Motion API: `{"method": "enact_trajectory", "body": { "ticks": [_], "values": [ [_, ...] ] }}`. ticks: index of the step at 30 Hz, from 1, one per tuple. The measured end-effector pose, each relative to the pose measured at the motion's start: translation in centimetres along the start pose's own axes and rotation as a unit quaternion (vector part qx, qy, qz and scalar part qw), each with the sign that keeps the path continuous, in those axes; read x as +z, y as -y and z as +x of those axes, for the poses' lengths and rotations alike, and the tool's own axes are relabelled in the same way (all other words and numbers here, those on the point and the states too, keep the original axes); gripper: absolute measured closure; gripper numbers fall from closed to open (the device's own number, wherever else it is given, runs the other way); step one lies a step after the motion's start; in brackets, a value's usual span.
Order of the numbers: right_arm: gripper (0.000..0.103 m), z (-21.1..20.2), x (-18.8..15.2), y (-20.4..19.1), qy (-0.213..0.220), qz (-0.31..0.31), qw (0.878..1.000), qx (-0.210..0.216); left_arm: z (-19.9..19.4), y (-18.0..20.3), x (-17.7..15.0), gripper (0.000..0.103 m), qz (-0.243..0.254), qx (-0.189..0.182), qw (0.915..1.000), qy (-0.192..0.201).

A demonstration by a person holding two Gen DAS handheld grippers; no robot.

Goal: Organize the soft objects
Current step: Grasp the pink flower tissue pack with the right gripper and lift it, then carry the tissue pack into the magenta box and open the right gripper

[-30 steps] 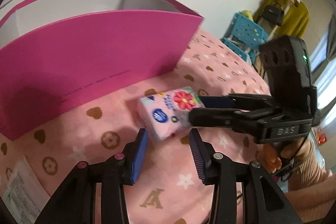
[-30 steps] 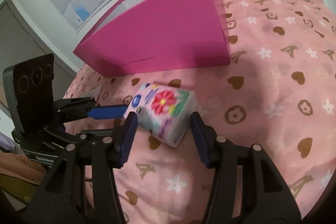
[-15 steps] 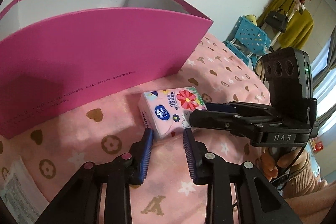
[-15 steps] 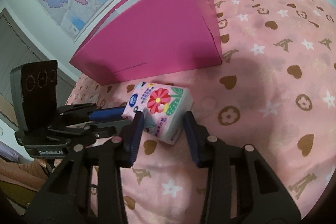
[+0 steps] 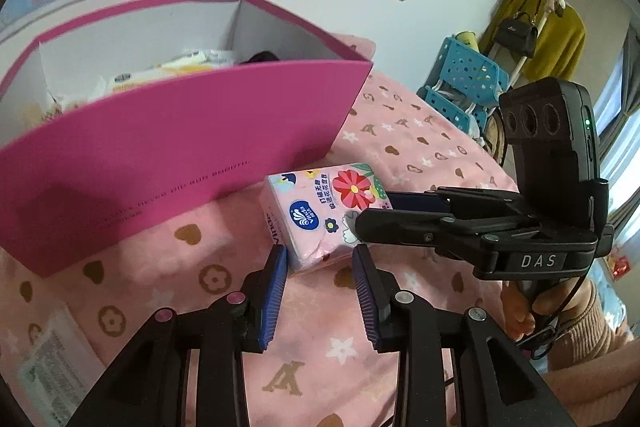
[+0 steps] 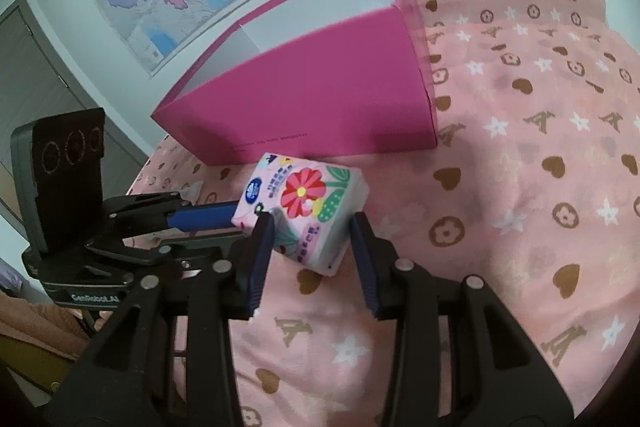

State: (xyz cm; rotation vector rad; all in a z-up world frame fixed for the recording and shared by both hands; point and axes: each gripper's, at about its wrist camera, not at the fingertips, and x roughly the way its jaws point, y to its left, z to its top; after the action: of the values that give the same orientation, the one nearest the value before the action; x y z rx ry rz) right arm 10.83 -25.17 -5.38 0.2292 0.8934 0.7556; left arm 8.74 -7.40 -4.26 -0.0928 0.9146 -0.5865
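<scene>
Up at the top left sits a big pink cardboard box (image 5: 192,131) with white walls inside, and soft white packs (image 5: 168,69) lie in it. Just below, a small, squashy pink tissue pack with a red flower (image 5: 320,211) rests on the fuzzy pink blanket (image 6: 520,187). Both the left gripper (image 5: 320,279) and right gripper (image 6: 312,247) squeeze its corners, the left jaws having just loosened a bit.

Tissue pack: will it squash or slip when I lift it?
Probably squashy: the tissue pack shows a creased wrapper at its near corner. Likely light for its size, being wrapped tissues. The film looks smooth, so it may slip.
</scene>
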Motion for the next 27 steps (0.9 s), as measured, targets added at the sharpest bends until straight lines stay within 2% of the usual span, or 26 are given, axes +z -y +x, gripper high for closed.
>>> {"method": "enact_trajectory", "body": {
  "ticks": [27],
  "values": [
    [0.060, -2.3, 1.0, -2.1, 0.029, -0.028, 0.999, 0.001, -3.3, 1.3, 0.3, 0.070, 0.026, 0.006, 0.9988, 0.040]
  ]
}}
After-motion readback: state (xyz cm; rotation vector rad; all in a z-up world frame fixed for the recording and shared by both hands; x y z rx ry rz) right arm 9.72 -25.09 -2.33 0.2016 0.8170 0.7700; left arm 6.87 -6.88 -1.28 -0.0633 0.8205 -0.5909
